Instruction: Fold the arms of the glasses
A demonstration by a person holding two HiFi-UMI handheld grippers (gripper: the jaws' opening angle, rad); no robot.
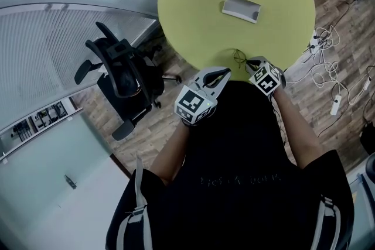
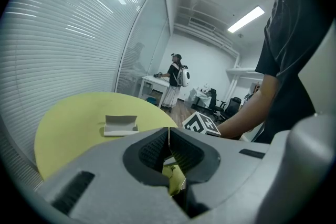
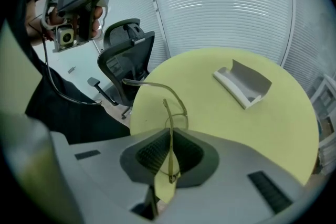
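- My head camera looks from above my chest steeply down on my left gripper (image 1: 227,72), my right gripper (image 1: 249,63) and the table (image 1: 193,9) ahead of them.
- My left gripper's camera sits close behind its jaws and faces across the table. The case (image 2: 121,126) lies ahead-left, and my right gripper is just right.
- My right gripper's camera sits close behind its jaws and the glasses (image 3: 169,113). The case lies ahead-right, and my left gripper is high at left.
- All three views share the table and case.

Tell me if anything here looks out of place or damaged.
Nothing looks spilled or broken. The glasses are at the near edge of the table, with one arm pinched in the right gripper. The only untidy thing is the cables tangled on the floor.
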